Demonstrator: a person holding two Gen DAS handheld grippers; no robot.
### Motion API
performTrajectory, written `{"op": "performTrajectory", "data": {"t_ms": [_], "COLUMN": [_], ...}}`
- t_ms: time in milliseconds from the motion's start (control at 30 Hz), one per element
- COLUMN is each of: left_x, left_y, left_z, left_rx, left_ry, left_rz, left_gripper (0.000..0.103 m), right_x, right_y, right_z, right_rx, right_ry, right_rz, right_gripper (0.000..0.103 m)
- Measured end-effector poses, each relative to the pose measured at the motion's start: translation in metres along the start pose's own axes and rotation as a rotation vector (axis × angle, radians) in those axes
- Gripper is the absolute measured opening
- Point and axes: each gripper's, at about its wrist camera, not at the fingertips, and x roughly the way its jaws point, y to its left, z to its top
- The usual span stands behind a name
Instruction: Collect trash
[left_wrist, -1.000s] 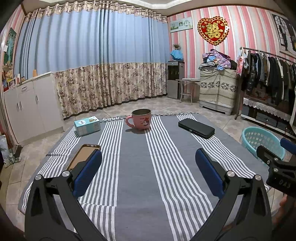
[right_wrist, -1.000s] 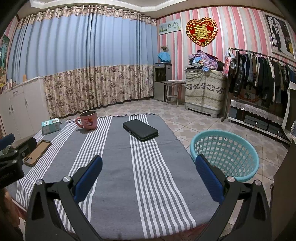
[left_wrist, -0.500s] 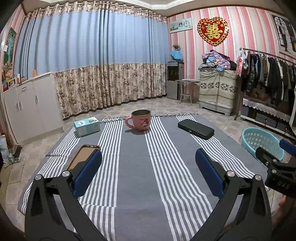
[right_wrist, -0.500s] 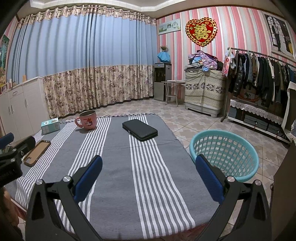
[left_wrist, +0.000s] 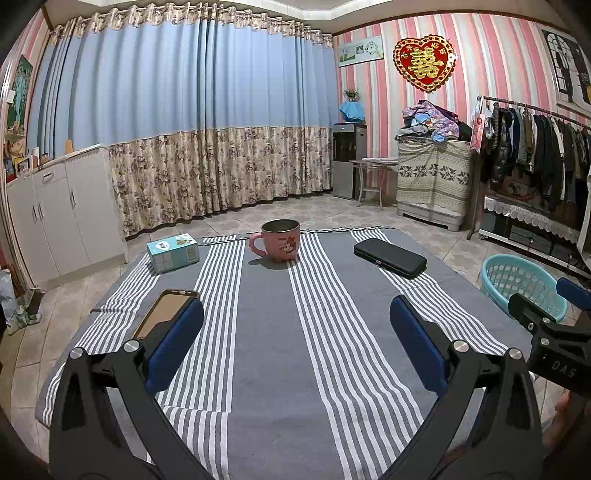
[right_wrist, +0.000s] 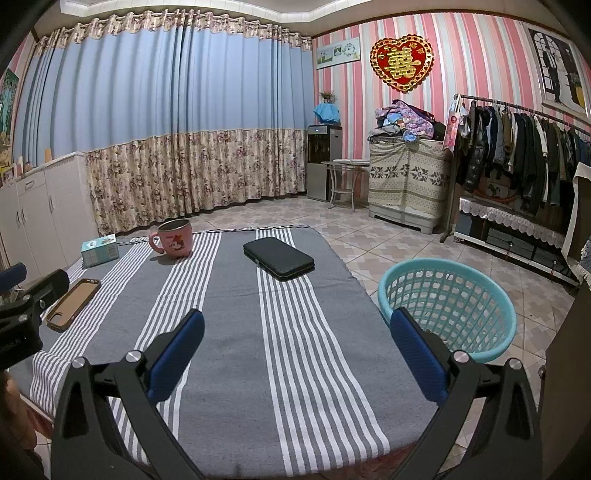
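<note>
A turquoise basket (right_wrist: 447, 306) stands on the floor right of the table; it also shows in the left wrist view (left_wrist: 521, 284). On the grey striped cloth (left_wrist: 273, 332) lie a small teal box (left_wrist: 173, 253), a pink mug (left_wrist: 279, 240), a black case (left_wrist: 389, 256) and a brown phone case (left_wrist: 166, 314). My left gripper (left_wrist: 295, 339) is open and empty above the near cloth. My right gripper (right_wrist: 297, 350) is open and empty near the table's right front, beside the basket. I see no obvious loose trash.
White cabinets (left_wrist: 55, 214) stand at the left. A clothes rack (right_wrist: 517, 155) and a covered chest (right_wrist: 406, 184) stand at the right. A water dispenser (right_wrist: 323, 162) and a small table stand by the curtain. The floor is tiled.
Both grippers have drifted very slightly; the view has hardly shifted. Nothing was taken hold of or let go.
</note>
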Motion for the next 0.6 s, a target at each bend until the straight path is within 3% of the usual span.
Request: {"op": "performTrajectory", "data": {"t_ms": [600], "left_x": [0.0], "left_y": [0.0001], "left_z": [0.0008], "left_rx": [-0.002], "left_ry": [-0.001], "left_rz": [-0.001], "left_gripper": [0.098], "right_x": [-0.0004], "right_y": [-0.0008], "right_z": [-0.0007], "right_rx": [0.001], "right_ry": [0.0], "right_rz": [0.0], "right_gripper": [0.098]}}
